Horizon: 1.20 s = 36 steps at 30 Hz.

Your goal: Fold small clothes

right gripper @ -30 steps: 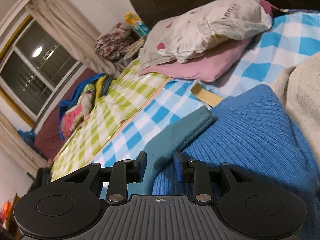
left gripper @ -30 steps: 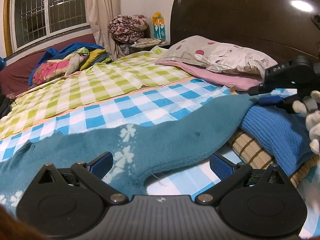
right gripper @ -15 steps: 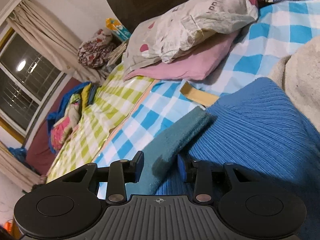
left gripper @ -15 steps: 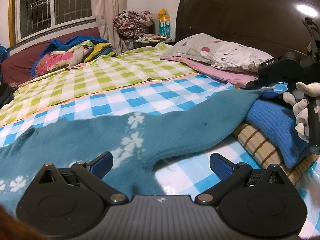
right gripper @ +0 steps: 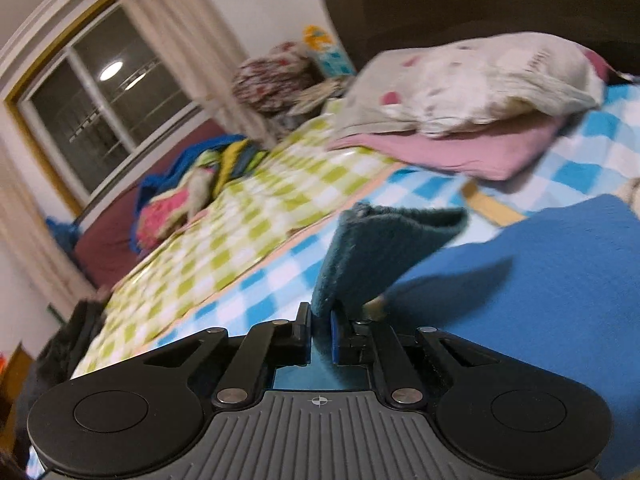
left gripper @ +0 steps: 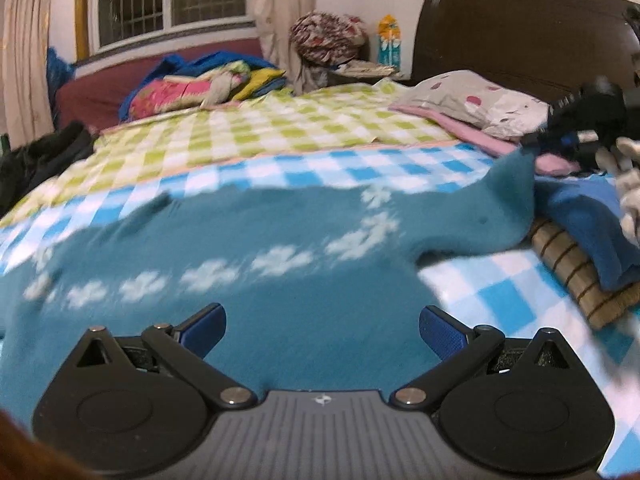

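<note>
The teal garment point(left gripper: 256, 240) is fuzzy, fleecy stuff with white flower prints, spread low across the left wrist frame over the blue-checked sheet point(left gripper: 500, 292). I'd guess it's light, floppy and a bit stretchy, so it'll sag wherever it isn't held. Not slippery, the nap should grab the pads fine.

The right gripper point(right gripper: 321, 336) is pinched tight on a cuff-like end, bottom centre of its own frame, with the cloth standing up out of it above the ribbed blue sweater point(right gripper: 540, 280). The left gripper point(left gripper: 322, 332) is spread wide over the body, holding nothing.

Best holds are probably hems and corners, not the middle.
</note>
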Tool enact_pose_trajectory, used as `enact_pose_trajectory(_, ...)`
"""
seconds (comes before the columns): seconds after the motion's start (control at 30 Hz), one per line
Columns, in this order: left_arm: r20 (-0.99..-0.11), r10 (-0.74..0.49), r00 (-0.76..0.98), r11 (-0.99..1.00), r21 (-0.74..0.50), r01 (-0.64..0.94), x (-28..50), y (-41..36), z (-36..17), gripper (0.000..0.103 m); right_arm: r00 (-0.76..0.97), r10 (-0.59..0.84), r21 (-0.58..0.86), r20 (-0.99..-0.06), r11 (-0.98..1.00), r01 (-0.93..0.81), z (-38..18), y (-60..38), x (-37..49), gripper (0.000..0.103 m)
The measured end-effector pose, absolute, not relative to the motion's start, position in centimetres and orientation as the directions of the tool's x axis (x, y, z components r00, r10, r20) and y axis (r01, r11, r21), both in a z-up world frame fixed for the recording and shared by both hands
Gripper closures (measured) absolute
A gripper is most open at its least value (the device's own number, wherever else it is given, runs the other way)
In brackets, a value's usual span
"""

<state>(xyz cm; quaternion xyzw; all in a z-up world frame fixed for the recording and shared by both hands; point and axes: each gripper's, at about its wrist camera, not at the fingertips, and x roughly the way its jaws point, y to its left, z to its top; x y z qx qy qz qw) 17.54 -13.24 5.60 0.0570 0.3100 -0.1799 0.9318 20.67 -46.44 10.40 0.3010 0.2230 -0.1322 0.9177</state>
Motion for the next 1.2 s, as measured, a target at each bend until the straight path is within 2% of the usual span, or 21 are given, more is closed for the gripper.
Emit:
enact_pose_trajectory(0.27,-0.611,-0.207,0.764,0.960,0.025,0.280,15.7,-5.7,2.7,0.000,0.861,-0.013,0.402,-0.508,0.881,0.250,11.0,-36.4,25.5,0.093)
enact_pose_trajectory(0.47,-0.595,-0.173,0.785,0.970,0.037,0.241,14.5,-1.9,1.2,0.000,0.826,0.032,0.296,-0.563,0.941,0.165,8.4,-28.2,28.8,0.093)
enact_pose_trajectory(0.67,-0.574,-0.185,0.798,0.971,0.020,0.239,14.5,0.6,0.8,0.000,0.785,-0.050,0.065,-0.617,0.991,0.114,4.3,-20.4,30.8,0.093)
enact_pose_trajectory(0.83,-0.572,-0.195,0.797,0.975,-0.024,0.222,14.8,2.4,0.8,0.000,0.786,-0.115,-0.092,-0.607,0.993,0.074,2.5,-15.6,31.0,0.093)
enact_pose_trajectory(1.0,-0.572,-0.186,0.799,0.979,-0.042,0.199,15.1,3.6,0.8,0.000,0.792,-0.127,-0.139,-0.597,0.989,0.053,1.9,-12.9,31.4,0.093)
enact_pose_trajectory(1.2,-0.546,-0.190,0.816,0.980,-0.056,0.190,15.0,4.5,1.4,0.000,0.796,-0.078,-0.095,-0.600,0.995,0.025,2.5,-11.4,32.3,0.093)
